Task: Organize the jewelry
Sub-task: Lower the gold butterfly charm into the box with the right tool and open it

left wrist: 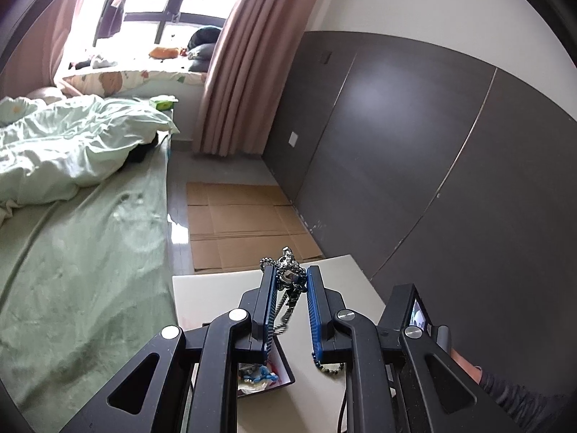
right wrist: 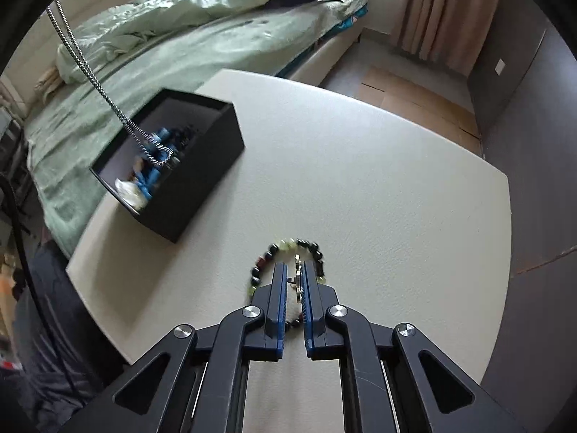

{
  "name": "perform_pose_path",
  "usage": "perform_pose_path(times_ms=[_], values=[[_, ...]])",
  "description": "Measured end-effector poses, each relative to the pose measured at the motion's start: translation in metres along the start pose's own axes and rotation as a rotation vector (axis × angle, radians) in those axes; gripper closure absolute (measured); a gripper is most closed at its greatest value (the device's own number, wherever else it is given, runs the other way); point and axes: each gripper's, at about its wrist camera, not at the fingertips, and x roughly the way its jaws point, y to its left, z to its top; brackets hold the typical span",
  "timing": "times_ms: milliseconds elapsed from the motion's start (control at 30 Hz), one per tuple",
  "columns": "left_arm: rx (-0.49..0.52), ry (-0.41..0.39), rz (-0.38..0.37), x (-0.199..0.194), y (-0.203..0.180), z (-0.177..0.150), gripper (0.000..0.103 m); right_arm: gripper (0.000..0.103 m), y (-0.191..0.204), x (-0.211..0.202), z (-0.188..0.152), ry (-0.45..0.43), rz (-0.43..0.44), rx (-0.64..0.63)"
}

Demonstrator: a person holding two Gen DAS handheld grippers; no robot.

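On table (right wrist: 360, 180): black box (right wrist: 202, 195) holds blue, white pieces, blurred; chain (right wrist: 97, 83) from left hand-held gripper (left wrist: 291, 278) dangles in; right hand-held gripper (right wrist: 295, 278) pinches bracelet (right wrist: 288, 249) charm.

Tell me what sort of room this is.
Most likely a bedroom at home: a bed with a rumpled pale green duvet, pink curtains beside a window, and a small white table at the bedside holding a black jewelry box.

- Shiny twisted metal on the chain necklace (right wrist: 90, 75).
- Glossy round beads on the bracelet (right wrist: 285, 249).
- Matt black, card-like walls on the jewelry box (right wrist: 202, 166).
- Finely grained matt cream on the desk (right wrist: 360, 180).
- Ribbed blue pads on black plastic fingers (right wrist: 279, 296).
- Crumpled soft cloth on the bed (right wrist: 216, 36).
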Motion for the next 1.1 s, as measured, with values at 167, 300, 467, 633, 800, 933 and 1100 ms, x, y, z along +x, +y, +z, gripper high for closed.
perform_pose_path(times_ms=[167,300,467,633,800,933,1100], values=[[-0.02,0.024,-0.004,0.008,0.006,-0.007,0.086,0.094,0.005,-0.008,0.007,-0.024,0.043,0.013],[-0.066,0.065,-0.017,0.023,0.018,-0.021,0.086,0.094,0.01,-0.02,0.021,-0.059,0.091,0.026],[-0.106,0.099,-0.036,0.038,0.028,-0.033,0.086,0.094,0.019,-0.036,0.04,-0.106,0.125,0.024],[-0.087,0.106,-0.05,0.039,0.024,-0.029,0.086,0.094,0.031,-0.045,0.054,-0.138,0.143,0.013],[-0.15,0.172,-0.046,0.053,0.038,-0.035,0.082,0.094,0.039,-0.049,0.064,-0.161,0.167,0.014],[-0.187,0.168,-0.015,0.053,0.049,-0.044,0.031,0.094,0.045,-0.049,0.071,-0.165,0.176,0.006],[-0.214,0.138,0.024,0.04,0.062,-0.047,0.029,0.094,0.055,-0.043,0.078,-0.165,0.198,-0.002]])
